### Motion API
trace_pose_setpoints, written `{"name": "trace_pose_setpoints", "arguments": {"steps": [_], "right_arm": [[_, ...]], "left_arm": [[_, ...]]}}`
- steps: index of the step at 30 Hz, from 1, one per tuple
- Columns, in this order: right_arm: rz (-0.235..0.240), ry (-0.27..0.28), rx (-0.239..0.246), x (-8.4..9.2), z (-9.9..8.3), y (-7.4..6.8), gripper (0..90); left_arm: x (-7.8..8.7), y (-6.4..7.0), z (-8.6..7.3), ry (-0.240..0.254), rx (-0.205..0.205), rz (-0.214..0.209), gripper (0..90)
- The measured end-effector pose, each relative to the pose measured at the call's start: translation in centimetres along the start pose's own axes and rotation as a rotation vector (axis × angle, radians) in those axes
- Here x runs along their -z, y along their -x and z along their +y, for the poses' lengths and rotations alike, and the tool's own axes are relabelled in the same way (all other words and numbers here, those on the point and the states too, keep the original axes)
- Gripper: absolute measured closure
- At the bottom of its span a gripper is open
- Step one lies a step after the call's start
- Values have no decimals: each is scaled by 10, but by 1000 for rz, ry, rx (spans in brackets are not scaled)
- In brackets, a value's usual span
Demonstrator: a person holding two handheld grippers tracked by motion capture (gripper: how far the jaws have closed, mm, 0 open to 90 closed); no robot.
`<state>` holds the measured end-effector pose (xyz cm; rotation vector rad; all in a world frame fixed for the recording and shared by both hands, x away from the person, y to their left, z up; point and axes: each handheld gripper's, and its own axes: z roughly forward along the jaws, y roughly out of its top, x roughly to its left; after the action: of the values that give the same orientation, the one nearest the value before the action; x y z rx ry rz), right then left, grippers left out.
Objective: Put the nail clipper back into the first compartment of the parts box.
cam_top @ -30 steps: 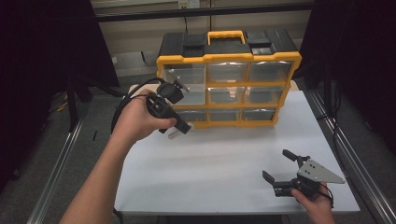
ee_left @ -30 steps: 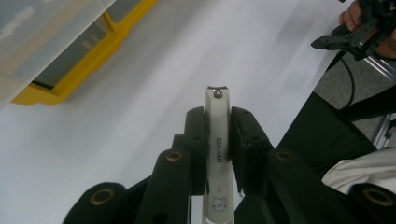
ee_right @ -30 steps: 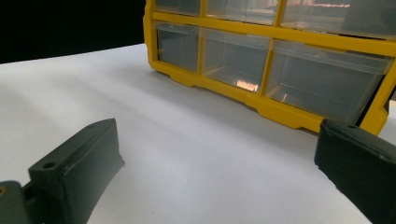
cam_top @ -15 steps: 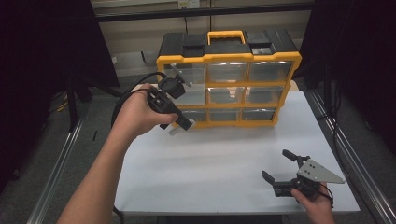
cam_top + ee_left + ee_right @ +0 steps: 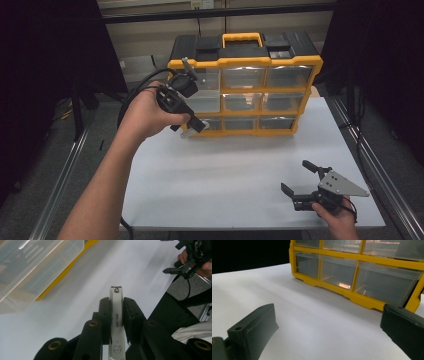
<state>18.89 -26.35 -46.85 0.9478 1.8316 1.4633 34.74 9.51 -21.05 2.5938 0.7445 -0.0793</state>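
The left tool [image 5: 192, 125] is held up by the left hand [image 5: 147, 112] in front of the lower left corner of the yellow drawer cabinet [image 5: 245, 62], above the white table [image 5: 225, 165]. Its two black jaws are closed on a white nail clipper [image 5: 116, 320], which stands between them along their length, and its metal tip comes out a little past the jaw ends. On the clipper body there is small dark lettering and, lower down, a small cat face drawing. In the left gripper view, a clear plastic drawer [image 5: 37, 262] of the cabinet is seen at the upper left, pulled out over the table, with the yellow frame under it; the clipper is beside this drawer and apart from it, not inside. The black cable of the left tool makes a loop behind the hand in the high view. The right tool [image 5: 300, 182] rests low at the near right part of the table, held by the right hand [image 5: 337, 220], well apart from the cabinet and from the left tool. Its jaws stand wide open with nothing between them, and in the right gripper view they point toward the bottom row of clear drawers [image 5: 342, 272]. The grey three-cornered plate [image 5: 342, 184] lies on top of the right tool
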Motion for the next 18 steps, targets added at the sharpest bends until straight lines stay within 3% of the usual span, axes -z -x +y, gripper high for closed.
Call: {"name": "trace_pose_setpoints", "arguments": {"steps": [18], "right_arm": [[3,0,-6,0,0,0,0]], "left_arm": [[20,-1,12,21,0,21,778]]}}
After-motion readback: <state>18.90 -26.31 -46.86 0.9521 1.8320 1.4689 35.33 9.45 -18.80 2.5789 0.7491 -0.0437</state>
